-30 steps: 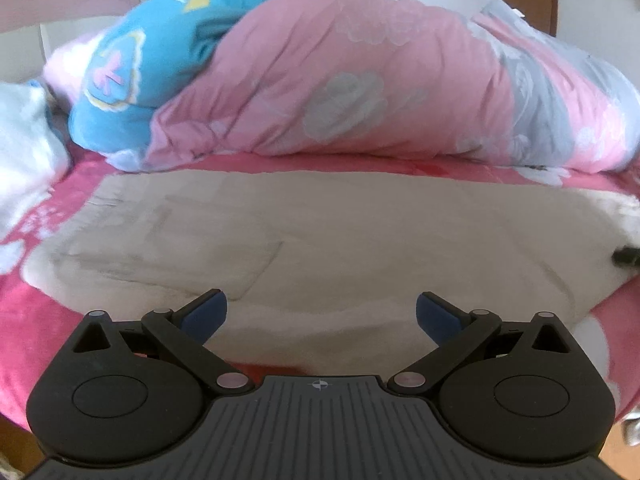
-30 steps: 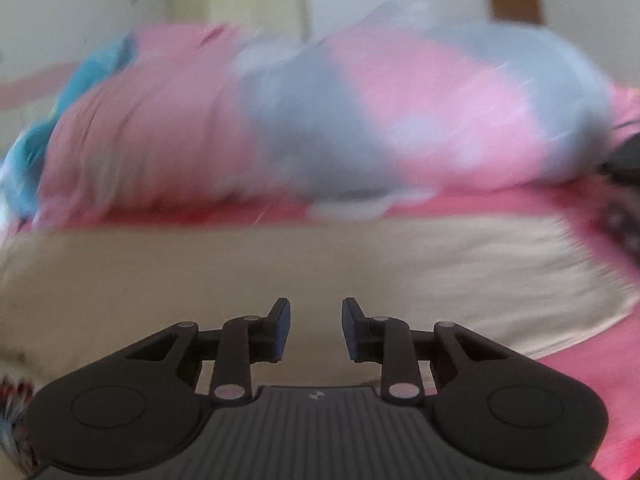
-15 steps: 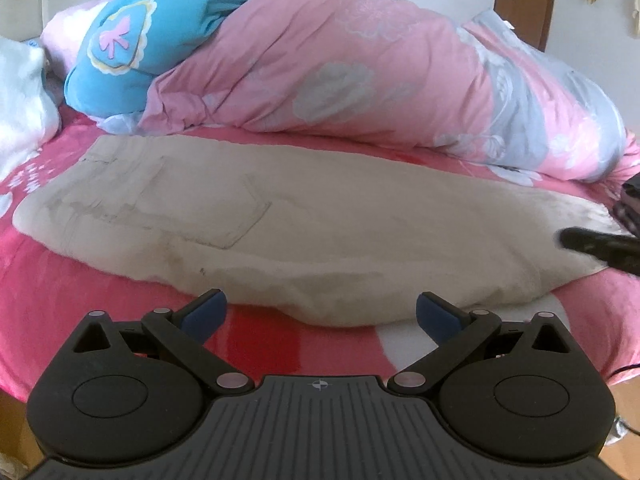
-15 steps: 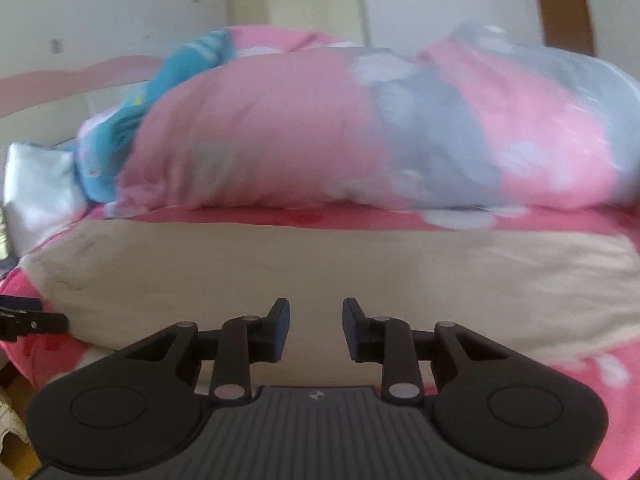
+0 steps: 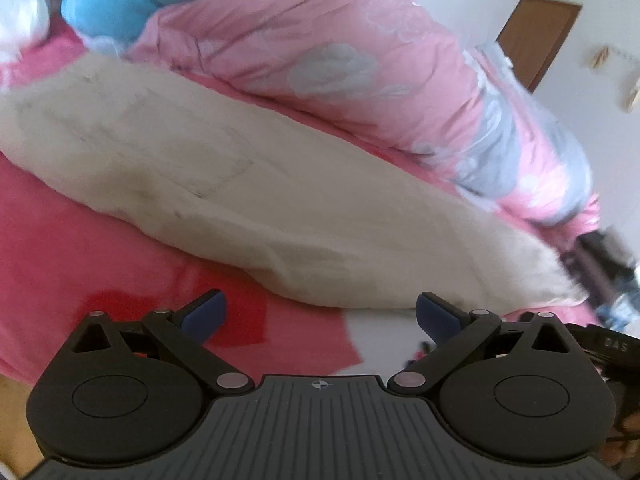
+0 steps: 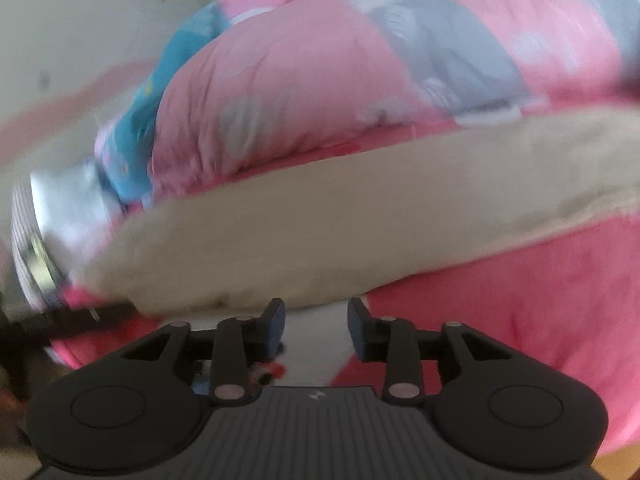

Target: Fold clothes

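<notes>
Trousers of cream, fleecy cloth [image 5: 280,208] are spread flat across the pink bed sheet [image 5: 80,240], near a bunched pink and blue quilt [image 5: 320,48] at the far side. The left gripper [image 5: 320,316] is held wide open and empty. The right gripper [image 6: 316,320] is opening, with nothing between its fingers.

Only raised letters, seemingly "DAS", show on a black strap [image 5: 612,345] at the left view's right edge
</notes>
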A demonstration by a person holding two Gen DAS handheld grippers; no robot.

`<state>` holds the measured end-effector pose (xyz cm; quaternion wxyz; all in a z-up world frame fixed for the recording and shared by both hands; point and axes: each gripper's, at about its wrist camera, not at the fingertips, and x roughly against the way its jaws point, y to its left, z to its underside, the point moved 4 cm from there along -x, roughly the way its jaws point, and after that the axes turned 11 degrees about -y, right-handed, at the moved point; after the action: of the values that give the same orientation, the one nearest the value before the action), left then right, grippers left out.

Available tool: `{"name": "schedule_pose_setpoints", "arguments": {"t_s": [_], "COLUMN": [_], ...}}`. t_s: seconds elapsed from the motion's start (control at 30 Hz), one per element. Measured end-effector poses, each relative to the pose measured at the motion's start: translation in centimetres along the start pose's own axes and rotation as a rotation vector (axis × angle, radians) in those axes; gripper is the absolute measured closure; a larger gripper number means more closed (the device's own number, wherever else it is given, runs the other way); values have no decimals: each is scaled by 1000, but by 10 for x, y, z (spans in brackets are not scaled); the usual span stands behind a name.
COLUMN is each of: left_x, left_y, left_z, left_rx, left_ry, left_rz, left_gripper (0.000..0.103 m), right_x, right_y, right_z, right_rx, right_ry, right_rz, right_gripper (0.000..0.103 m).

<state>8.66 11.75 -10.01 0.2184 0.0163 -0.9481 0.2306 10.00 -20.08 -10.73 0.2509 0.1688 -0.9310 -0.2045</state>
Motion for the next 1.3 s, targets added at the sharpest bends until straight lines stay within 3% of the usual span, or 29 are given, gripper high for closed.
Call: {"name": "schedule_pose_setpoints", "arguments": {"t_s": [0.1, 0.27, 0.6, 0.83, 1.17, 1.3], "left_x": [2, 12, 35, 24, -11, -19], "left_y": [-3, -7, -13, -24, -54, -63], "left_z": [0, 3, 24, 8, -9, -5], "left_rx": [-13, -28, -116, -165, -300, -308], "left_ry": [-5, 1, 7, -35, 12, 8], "left_rz": [-8, -59, -159, -111, -53, -40], "left_gripper": [1, 2, 2, 2, 2, 2], "right_x": [1, 7, 48, 83, 131, 138], "right_y": [-12, -22, -16, -10, -22, -34], "right_z": [-4, -5, 17, 15, -4, -6], "right_rx": [-137, -220, -207, -196, -218, -253], "right_ry": [5, 0, 24, -55, -198, -219], "right_rz": [-15, -12, 2, 31, 121, 137], "right_gripper": [64, 63, 63, 63, 60, 60]}}
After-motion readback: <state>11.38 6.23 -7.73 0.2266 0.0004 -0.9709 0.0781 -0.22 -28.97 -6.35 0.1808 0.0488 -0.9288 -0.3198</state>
